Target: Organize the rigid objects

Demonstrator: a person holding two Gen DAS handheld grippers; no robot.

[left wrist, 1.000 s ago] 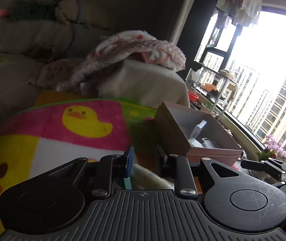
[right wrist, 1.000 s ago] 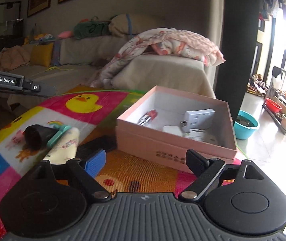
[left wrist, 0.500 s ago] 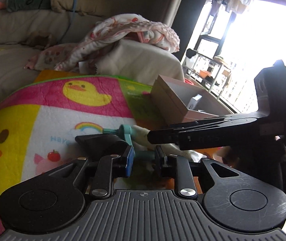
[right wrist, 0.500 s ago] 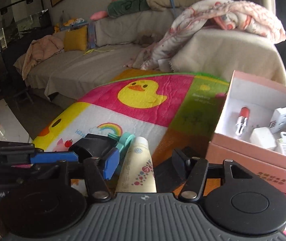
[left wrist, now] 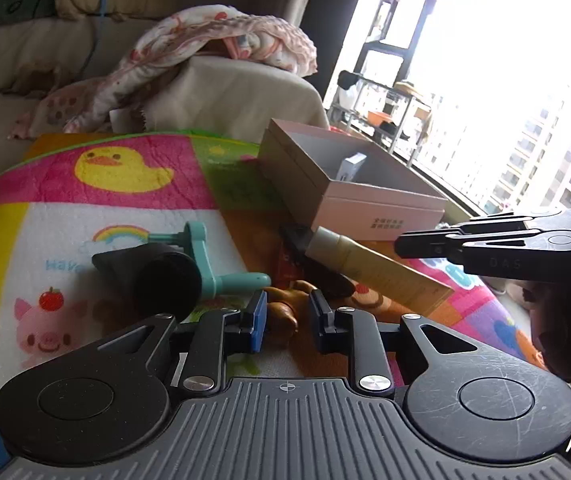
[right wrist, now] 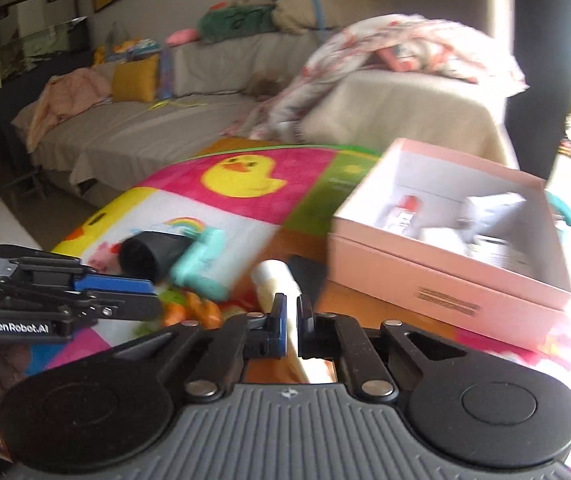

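My right gripper (right wrist: 290,314) is shut on a cream lotion tube (right wrist: 275,282), which also shows in the left wrist view (left wrist: 369,266), lifted at its tail. My left gripper (left wrist: 285,314) is open, just above a small orange-brown toy (left wrist: 281,308). A black cup-shaped object (left wrist: 161,280) with a teal handle (left wrist: 205,256) lies on the colourful play mat (left wrist: 97,184). The open pink box (right wrist: 445,264) holds a red-capped lipstick (right wrist: 403,210) and white items; it also shows in the left wrist view (left wrist: 365,196).
A beige sofa (right wrist: 205,120) with a floral blanket (right wrist: 405,48), cushions and clothes lies behind the mat. A bright window with shelving (left wrist: 397,112) is at the right. The right gripper's arm (left wrist: 505,250) reaches in from the right in the left wrist view.
My right gripper has closed on the lotion tube and swung right, toward the box. My left gripper has opened a little and come down over the orange-brown toy.
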